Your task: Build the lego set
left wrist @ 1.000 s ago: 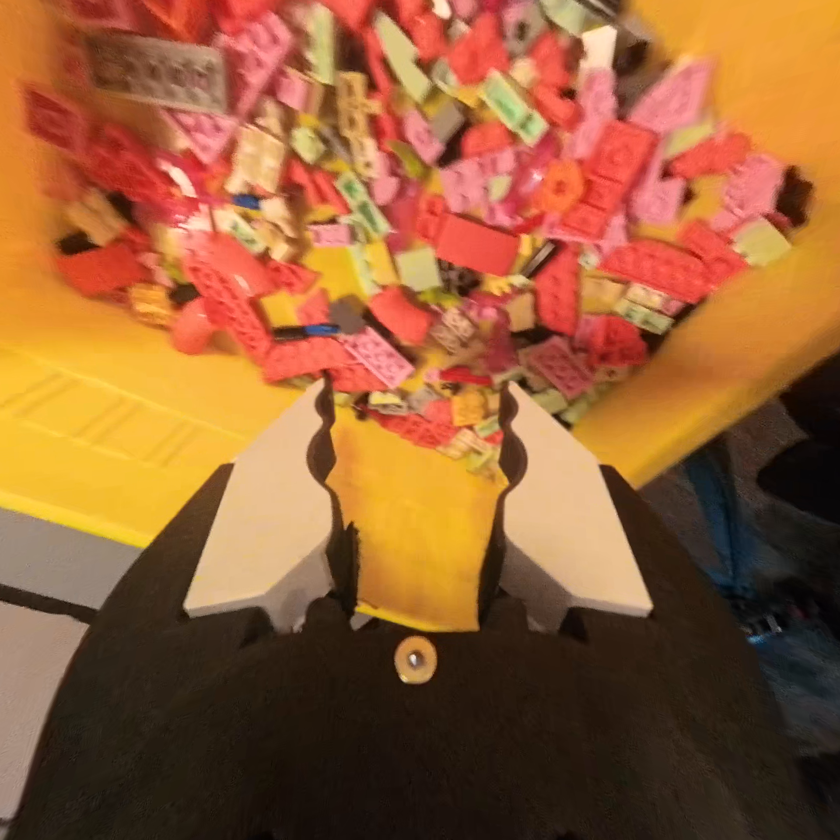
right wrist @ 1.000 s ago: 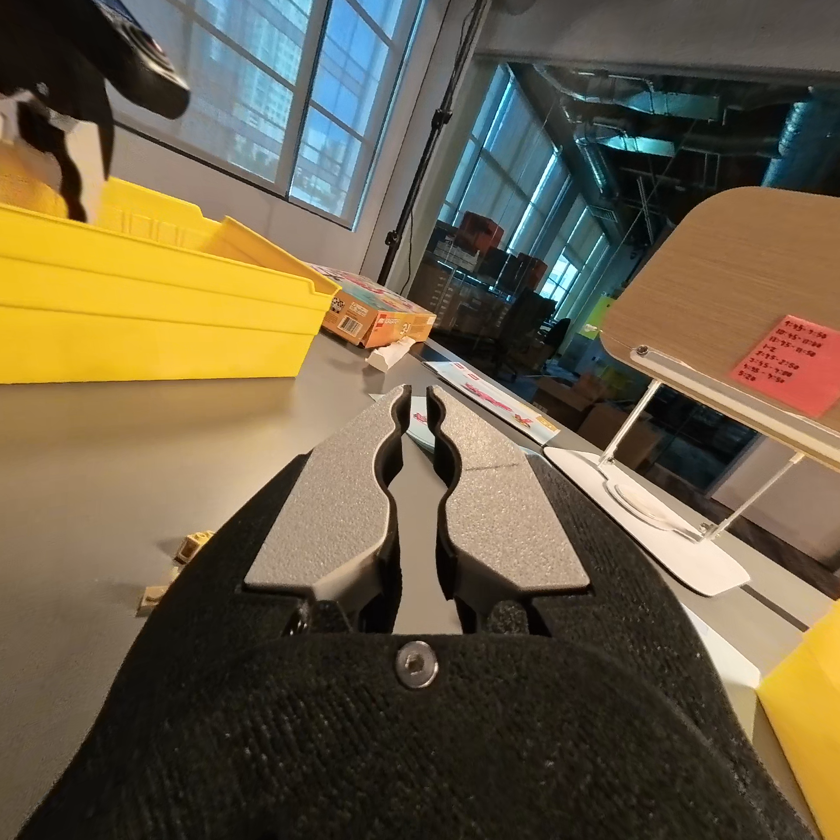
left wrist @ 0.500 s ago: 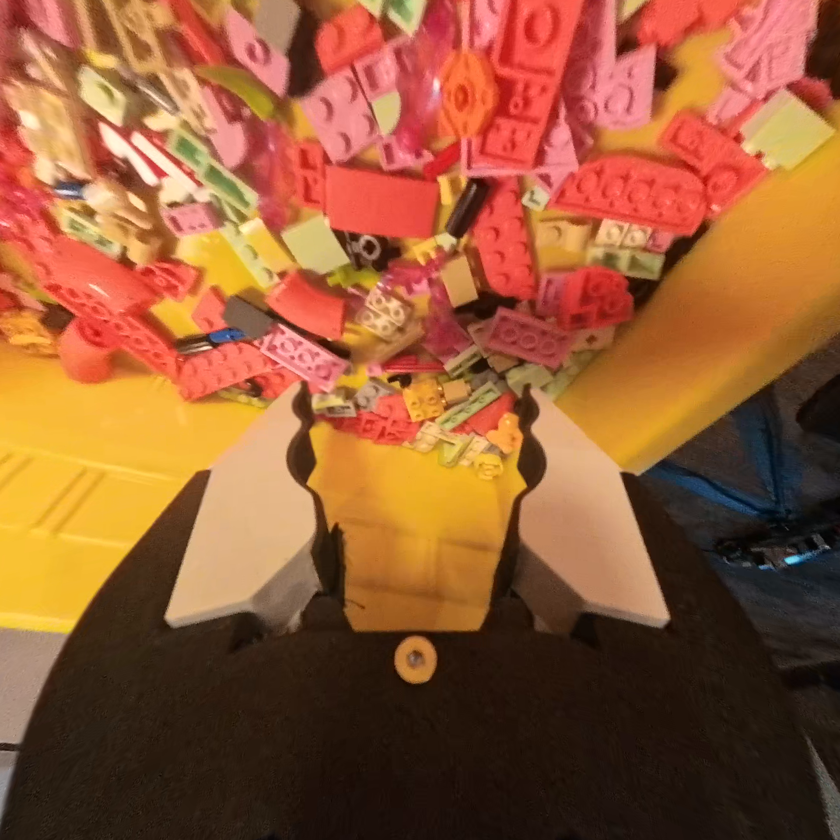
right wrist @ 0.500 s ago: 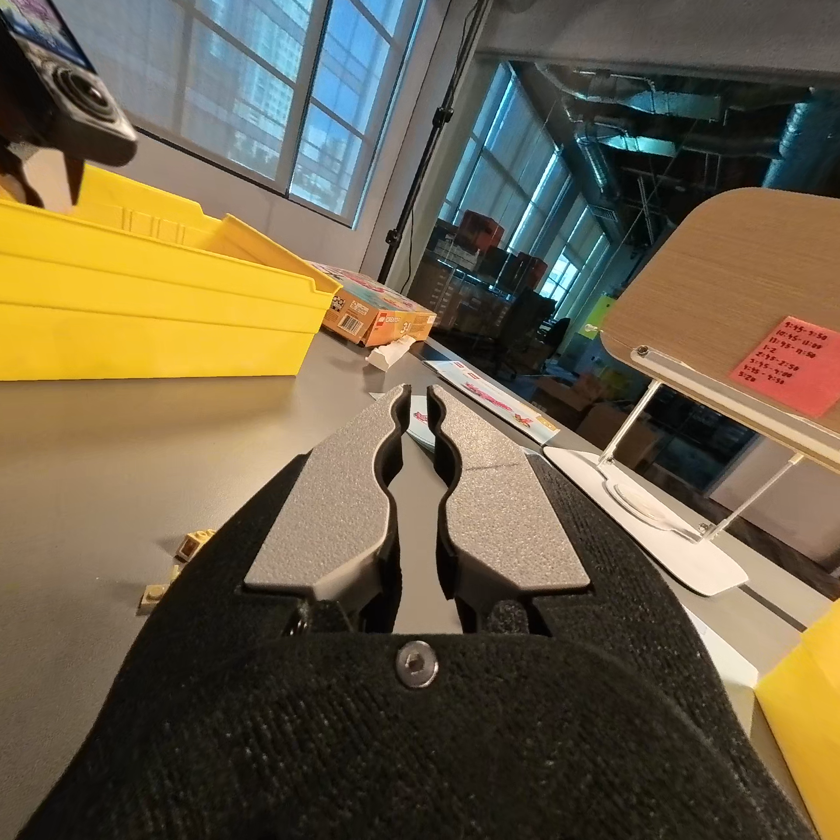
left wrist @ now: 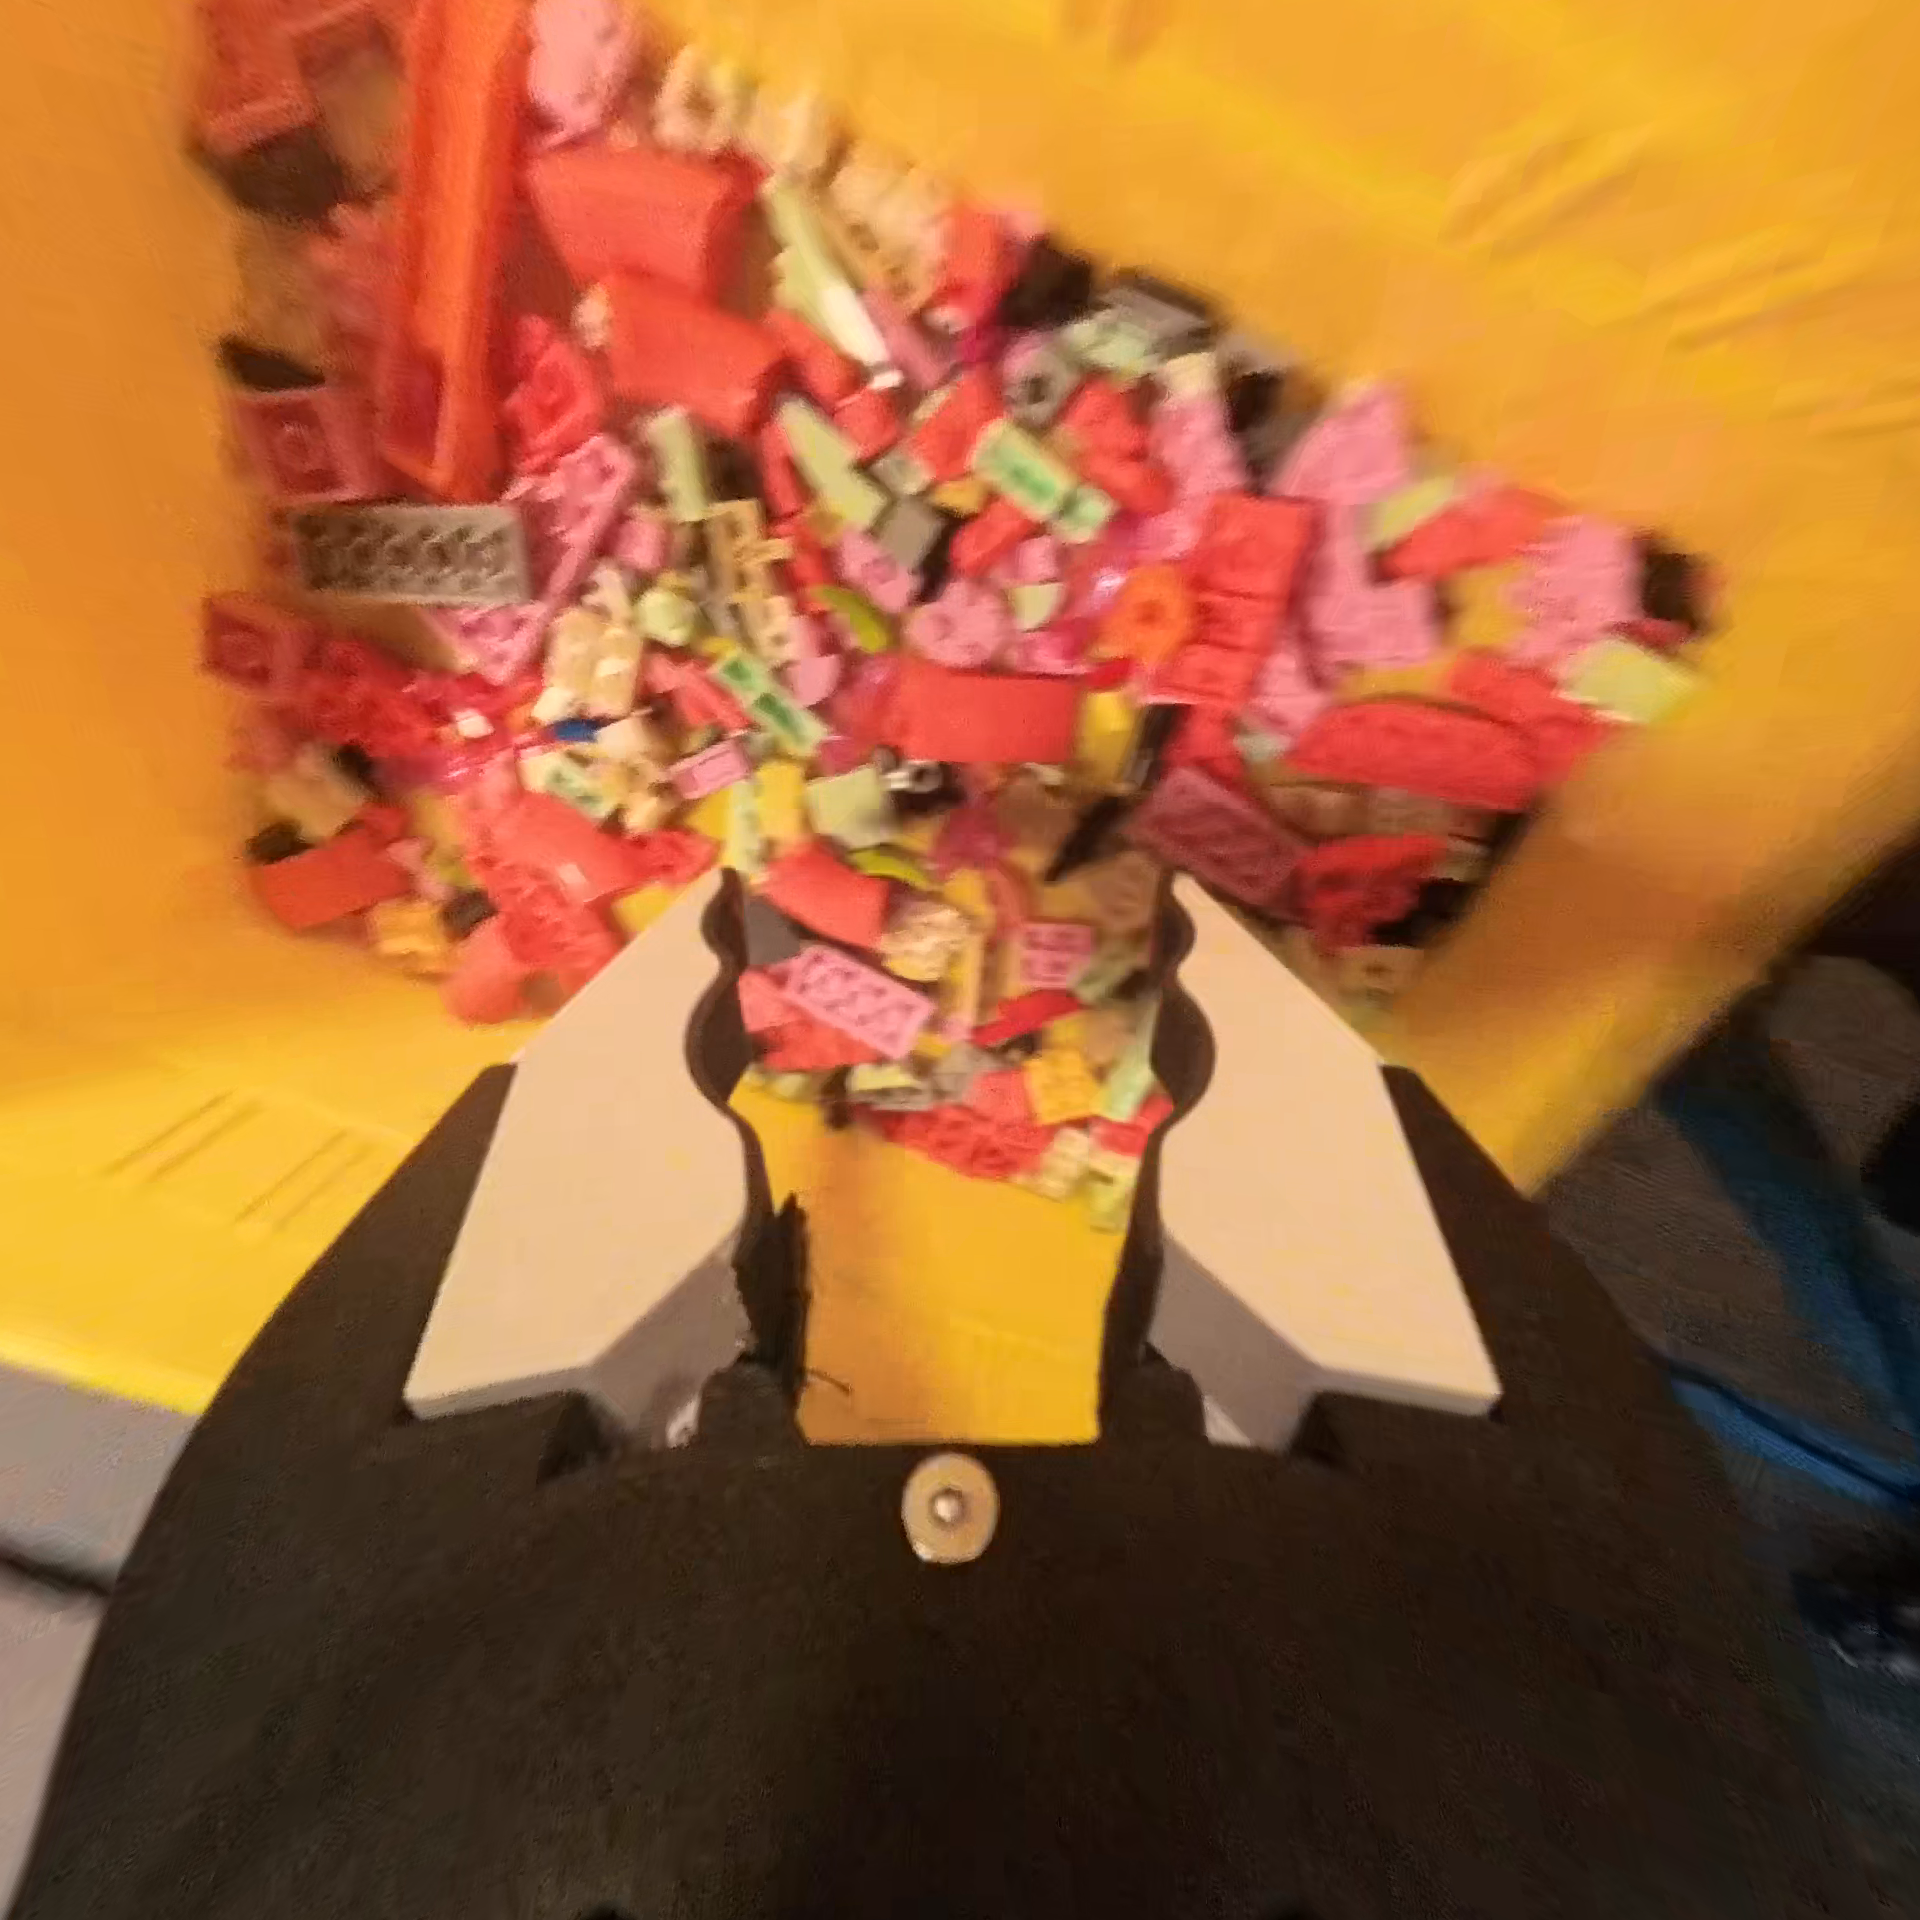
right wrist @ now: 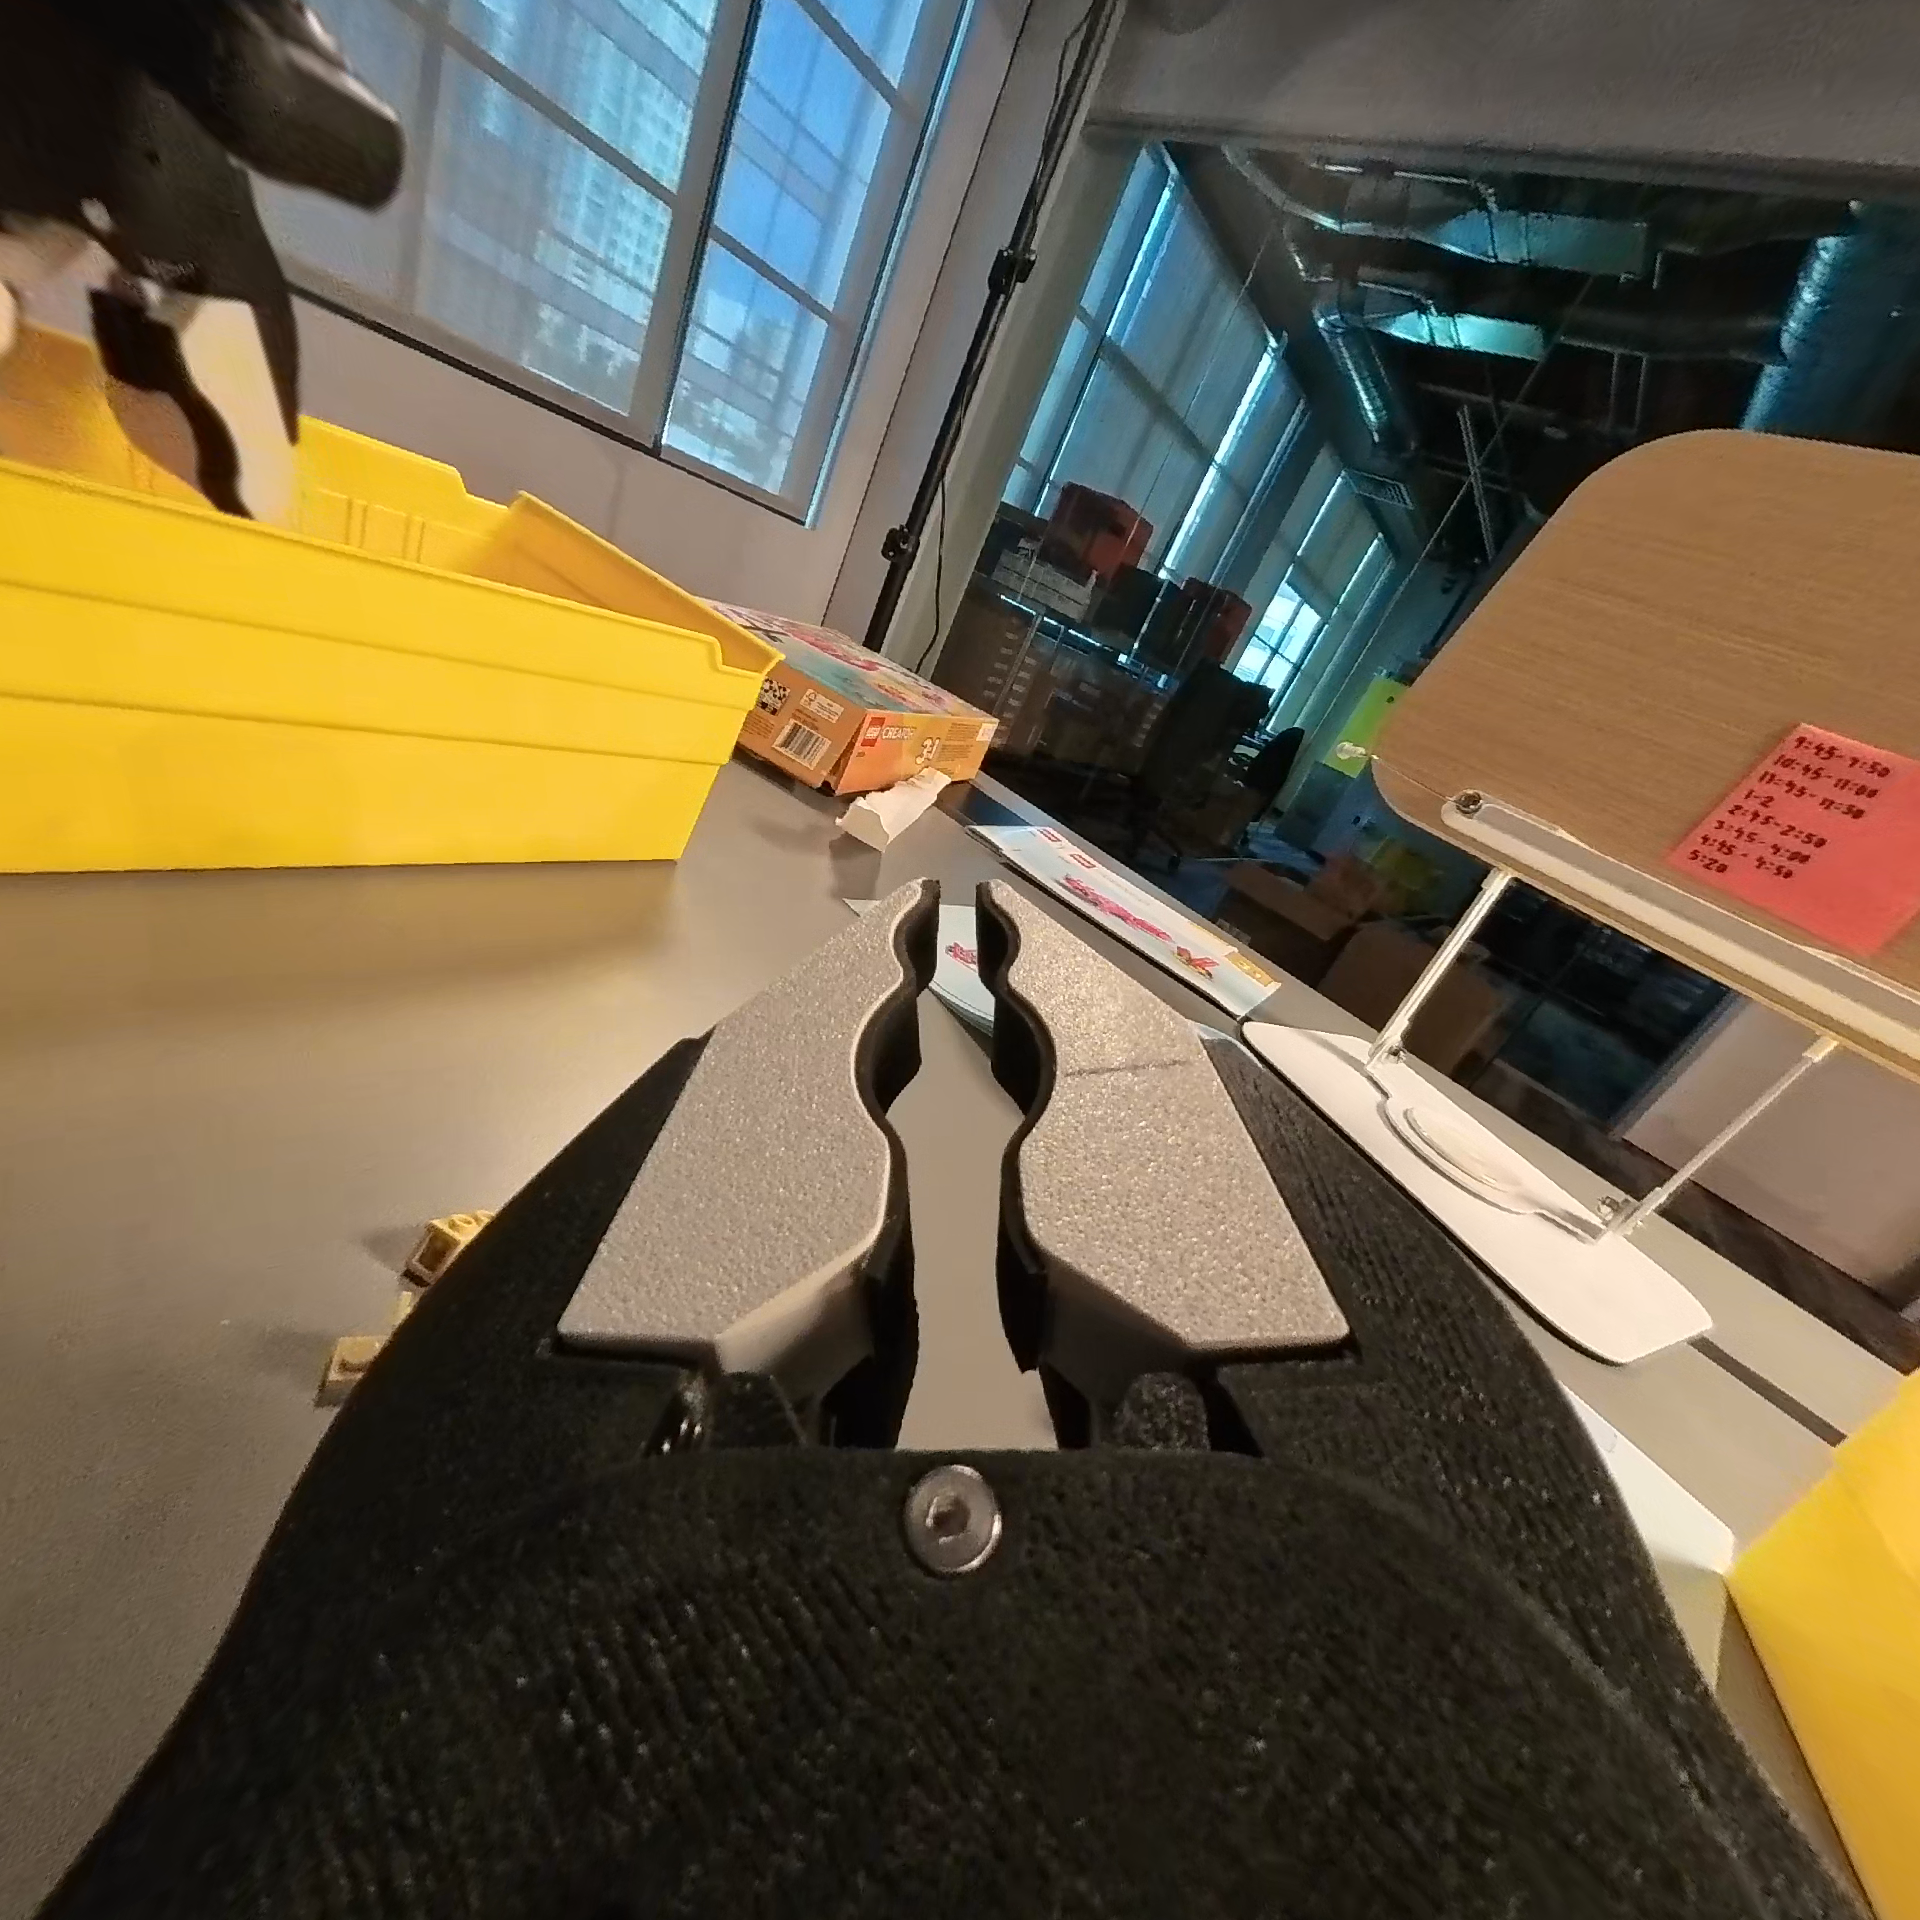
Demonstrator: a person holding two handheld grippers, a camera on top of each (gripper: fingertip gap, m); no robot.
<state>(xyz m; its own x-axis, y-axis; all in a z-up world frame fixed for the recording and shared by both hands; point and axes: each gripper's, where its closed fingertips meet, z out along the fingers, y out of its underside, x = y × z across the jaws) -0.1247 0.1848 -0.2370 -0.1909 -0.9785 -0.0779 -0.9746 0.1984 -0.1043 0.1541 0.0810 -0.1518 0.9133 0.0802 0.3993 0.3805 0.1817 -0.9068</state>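
My left gripper (left wrist: pixel 953 883) is open and holds nothing. It hovers over a yellow bin (left wrist: pixel 208 1091) filled with a heap of red, pink, pale green and tan bricks (left wrist: pixel 935 623). A pink studded plate (left wrist: pixel 852 992) and small yellow and red pieces lie below the gap between its fingers. The view is blurred. The right wrist view shows the left gripper (right wrist: pixel 223 436) above the same yellow bin (right wrist: pixel 343 748). My right gripper (right wrist: pixel 954 891) is shut, with only a thin slit at the tips and nothing between them. It rests low over the grey table (right wrist: pixel 312 1039).
Two small tan bricks (right wrist: pixel 447 1242) lie on the table left of my right gripper. A cardboard box (right wrist: pixel 862 727), a torn white scrap (right wrist: pixel 894 810) and a booklet (right wrist: pixel 1132 925) lie beyond. A wooden board on a white stand (right wrist: pixel 1475 1195) is to the right, and another yellow bin corner (right wrist: pixel 1849 1662) at the lower right. One gripper's finger ends stand about 30 cm off the other's.
My left gripper dipped close to the brick heap, then pulled back up and away, still open and empty. Its jaws widened and then narrowed a little. My right gripper has not moved.
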